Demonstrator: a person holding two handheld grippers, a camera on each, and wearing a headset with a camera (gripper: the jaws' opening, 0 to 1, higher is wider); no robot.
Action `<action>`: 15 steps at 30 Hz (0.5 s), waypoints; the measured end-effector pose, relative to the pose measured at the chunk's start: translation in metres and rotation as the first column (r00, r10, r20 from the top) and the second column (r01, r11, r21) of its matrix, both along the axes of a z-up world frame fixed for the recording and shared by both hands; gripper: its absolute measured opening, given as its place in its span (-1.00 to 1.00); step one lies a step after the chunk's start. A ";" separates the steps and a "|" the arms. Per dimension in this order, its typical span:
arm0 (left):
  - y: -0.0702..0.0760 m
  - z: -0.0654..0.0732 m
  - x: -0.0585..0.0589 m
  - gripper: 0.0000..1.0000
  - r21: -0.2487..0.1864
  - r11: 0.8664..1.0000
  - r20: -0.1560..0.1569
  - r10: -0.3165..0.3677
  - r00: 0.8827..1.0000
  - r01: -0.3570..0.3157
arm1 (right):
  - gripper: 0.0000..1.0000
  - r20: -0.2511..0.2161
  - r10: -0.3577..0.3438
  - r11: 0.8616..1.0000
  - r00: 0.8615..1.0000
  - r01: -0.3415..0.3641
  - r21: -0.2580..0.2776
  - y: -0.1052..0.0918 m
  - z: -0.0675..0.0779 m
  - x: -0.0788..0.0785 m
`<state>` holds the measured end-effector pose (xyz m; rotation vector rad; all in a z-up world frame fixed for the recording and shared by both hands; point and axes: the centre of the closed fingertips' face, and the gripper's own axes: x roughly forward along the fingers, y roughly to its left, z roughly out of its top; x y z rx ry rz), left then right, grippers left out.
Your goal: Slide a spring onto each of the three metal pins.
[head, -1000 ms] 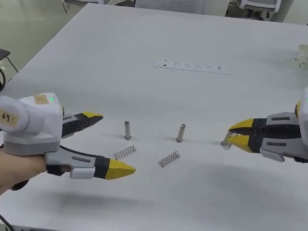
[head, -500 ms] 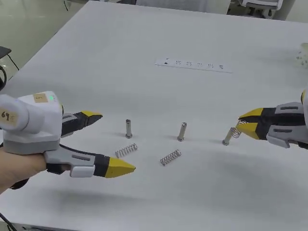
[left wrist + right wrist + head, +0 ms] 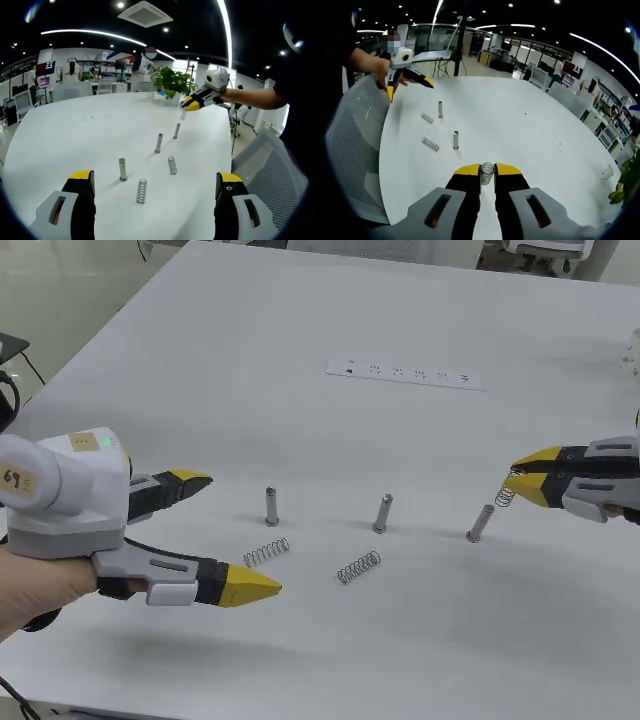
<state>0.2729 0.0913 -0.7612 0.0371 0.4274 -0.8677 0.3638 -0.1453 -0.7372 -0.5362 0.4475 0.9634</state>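
Note:
Three short metal pins stand upright on the white table: a left pin (image 3: 271, 505), a middle pin (image 3: 384, 511) and a right pin (image 3: 481, 521). Two loose springs lie in front of them, one (image 3: 265, 552) near the left pin and one (image 3: 358, 567) near the middle pin. My right gripper (image 3: 520, 483) is shut on a third spring (image 3: 505, 495), which hangs in the air just above and to the right of the right pin; the spring (image 3: 487, 173) stands pinched between the yellow tips. My left gripper (image 3: 225, 532) hovers wide open to the left of the left pin, holding nothing.
A flat white power strip (image 3: 405, 375) lies farther back on the table (image 3: 300, 360). A potted plant (image 3: 172, 81) and office desks stand beyond the far end. A grey mesh chair (image 3: 272, 165) is at the table's side.
My right gripper has lifted the spring up and to the right, from table level by the right pin's base to above the pin's top. The left gripper has held still.

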 end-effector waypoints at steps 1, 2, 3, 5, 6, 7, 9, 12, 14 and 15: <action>0.000 0.000 0.000 0.96 0.001 1.000 -0.001 0.000 1.000 0.000 | -0.86 -0.005 -0.005 1.000 1.000 0.005 0.003 0.000 -0.001 0.001; 0.000 -0.001 0.000 0.96 0.002 1.000 -0.001 0.000 1.000 0.000 | -0.86 -0.008 -0.008 1.000 1.000 0.008 0.008 0.001 -0.001 0.001; 0.001 -0.002 -0.001 0.96 0.007 1.000 -0.003 -0.001 1.000 0.001 | -0.86 -0.010 -0.012 1.000 1.000 0.012 0.014 0.002 -0.001 0.002; 0.002 -0.003 -0.001 0.96 0.008 1.000 -0.006 0.000 1.000 0.000 | -0.86 -0.014 -0.016 1.000 1.000 0.017 0.020 0.003 -0.002 0.003; 0.002 -0.003 -0.001 0.96 0.007 1.000 -0.006 0.001 1.000 0.000 | -0.86 -0.015 -0.017 1.000 1.000 0.017 0.020 0.003 -0.003 0.003; 0.002 -0.002 -0.001 0.96 0.006 1.000 -0.006 0.002 1.000 -0.002 | -0.86 -0.016 -0.016 1.000 1.000 0.016 0.018 0.004 -0.004 0.003; 0.003 -0.001 -0.001 0.96 0.002 1.000 -0.005 0.005 1.000 -0.005 | -0.86 -0.022 -0.014 1.000 1.000 0.015 0.018 0.004 -0.005 0.003; 0.003 0.001 0.000 0.96 -0.003 1.000 -0.002 0.007 1.000 -0.007 | -0.86 -0.027 -0.020 1.000 0.999 0.020 0.017 0.004 -0.007 0.004; 0.004 0.000 0.001 0.96 0.001 1.000 -0.003 0.008 1.000 -0.008 | -0.86 -0.029 -0.021 1.000 0.999 0.022 0.021 0.004 -0.008 0.004; 0.004 -0.001 0.001 0.96 0.003 1.000 -0.005 0.008 1.000 -0.008 | -0.86 -0.033 -0.020 1.000 0.999 0.021 0.022 0.004 -0.008 0.004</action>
